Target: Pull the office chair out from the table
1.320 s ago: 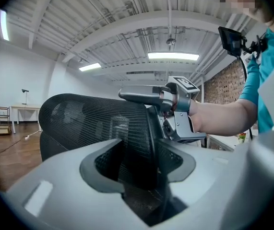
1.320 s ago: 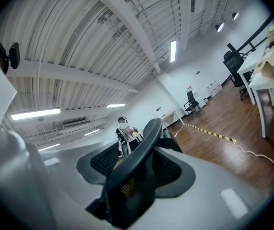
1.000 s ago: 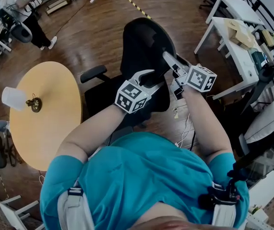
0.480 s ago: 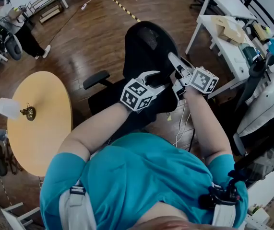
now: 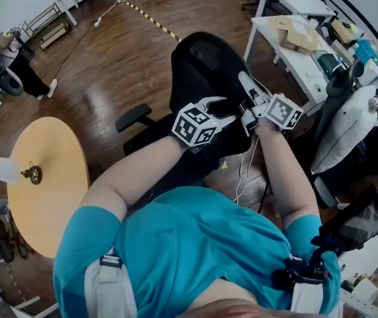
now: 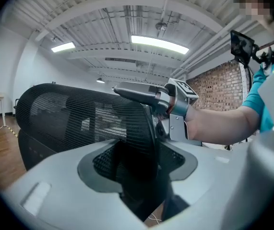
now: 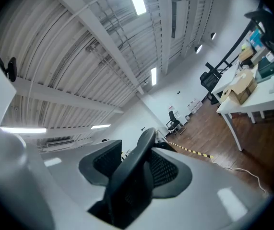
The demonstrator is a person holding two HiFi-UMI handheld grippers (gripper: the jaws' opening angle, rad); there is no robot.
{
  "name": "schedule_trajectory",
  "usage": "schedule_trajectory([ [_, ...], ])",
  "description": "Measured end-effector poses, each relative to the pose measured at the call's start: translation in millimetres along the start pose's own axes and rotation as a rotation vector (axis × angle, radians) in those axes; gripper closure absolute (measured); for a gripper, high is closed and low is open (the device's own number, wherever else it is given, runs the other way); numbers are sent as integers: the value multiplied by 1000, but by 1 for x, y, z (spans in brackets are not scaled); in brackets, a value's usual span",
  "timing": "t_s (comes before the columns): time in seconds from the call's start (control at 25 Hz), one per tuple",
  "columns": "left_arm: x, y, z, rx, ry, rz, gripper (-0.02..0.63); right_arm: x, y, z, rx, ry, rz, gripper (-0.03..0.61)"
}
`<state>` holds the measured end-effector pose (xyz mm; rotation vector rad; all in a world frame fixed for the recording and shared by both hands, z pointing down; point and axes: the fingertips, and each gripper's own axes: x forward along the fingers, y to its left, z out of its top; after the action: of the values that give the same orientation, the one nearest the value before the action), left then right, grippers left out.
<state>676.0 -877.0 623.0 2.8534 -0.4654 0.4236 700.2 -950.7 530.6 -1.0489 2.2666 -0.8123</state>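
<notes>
Room: open office, dark wood floor [image 5: 122, 58] with a yellow-black tape line [image 5: 152, 20] at the far end. White desks [image 5: 288, 45] at the head view's upper right, piled with boxes. Round yellow worktop [image 5: 49, 177] at the left, a pale cup [image 5: 4, 169] near its edge.

Office chair [image 5: 202, 65]: black, mid-floor, apart from the round worktop with bare floor between them. Seat and armrest [image 5: 132, 116] face left toward that worktop. Mesh backrest [image 6: 79, 123] stands upright, long axis vertical, its back toward the person.

Left gripper [image 5: 220, 103]: on the backrest's near edge. Jaws opening, but the dark edge fills the gap between the pads.

Right gripper [image 5: 247, 85]: just beside the left, higher on the same edge, pointing slightly up. Jaws closing, the curved rim running between the pads.

White cable [image 5: 245, 171] lies on the floor under the arms.
</notes>
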Motion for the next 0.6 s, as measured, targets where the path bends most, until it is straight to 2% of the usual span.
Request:
schedule_trajectory([
  [0.32, 65, -12, 11, -6, 52, -70, 374, -33, -46, 44, 19, -68, -58, 423],
  [0.48, 92, -18, 18, -9, 66, -91, 374, -56, -69, 56, 82, -61, -193, 431],
  [0.6, 109, -20, 23, -12, 76, -101, 374, -54, -74, 77, -1, -66, -134, 436],
])
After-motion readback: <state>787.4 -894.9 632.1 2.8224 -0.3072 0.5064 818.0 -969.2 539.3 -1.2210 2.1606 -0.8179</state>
